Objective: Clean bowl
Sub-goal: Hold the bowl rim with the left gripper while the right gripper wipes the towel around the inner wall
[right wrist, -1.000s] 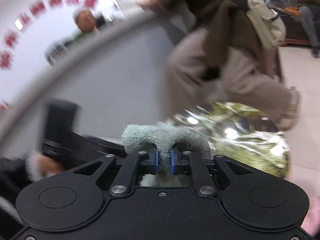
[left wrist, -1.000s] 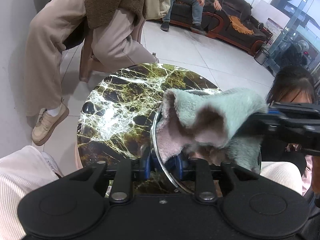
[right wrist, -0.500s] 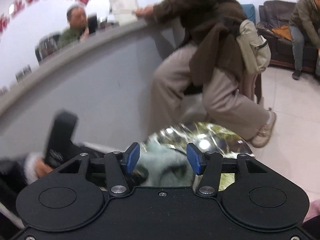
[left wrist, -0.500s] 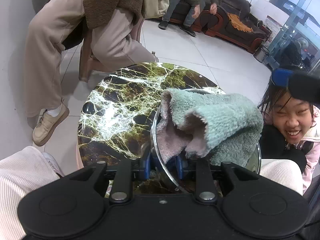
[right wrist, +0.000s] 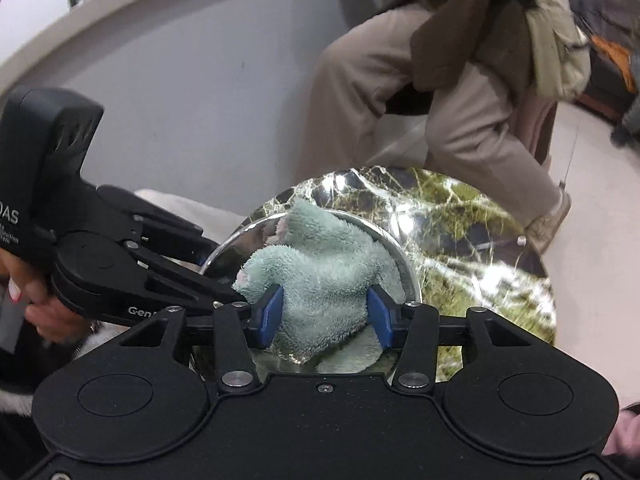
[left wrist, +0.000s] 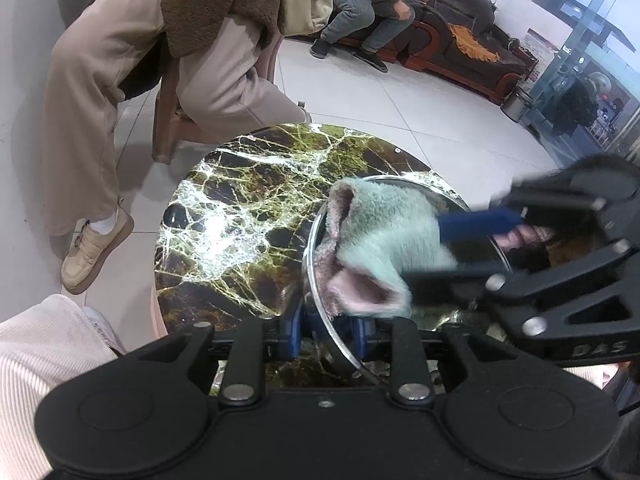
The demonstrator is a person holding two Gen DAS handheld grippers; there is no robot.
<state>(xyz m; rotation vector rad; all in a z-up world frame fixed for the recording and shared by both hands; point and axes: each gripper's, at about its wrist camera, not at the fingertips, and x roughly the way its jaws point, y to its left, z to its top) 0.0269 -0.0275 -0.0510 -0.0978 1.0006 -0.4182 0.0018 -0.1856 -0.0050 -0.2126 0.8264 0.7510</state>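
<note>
Gripping the bowl point(left wrist: 316, 280) rim, the left claw point(left wrist: 326, 334) holds it on the marble surface point(left wrist: 240, 208). Right claw point(right wrist: 324, 316) straddles the cloth point(right wrist: 320, 272) inside, its jaws closing, pads not yet pressing.

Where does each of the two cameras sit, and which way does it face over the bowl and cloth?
Left wrist: on the left gripper, looking down over the bowl rim it clamps; the right gripper enters from the right.
Right wrist: on the right gripper, looking down; its jaws are closing around the cloth; the left gripper shows at left.
Shared: bowl, cloth, marble table, both grippers.
</note>
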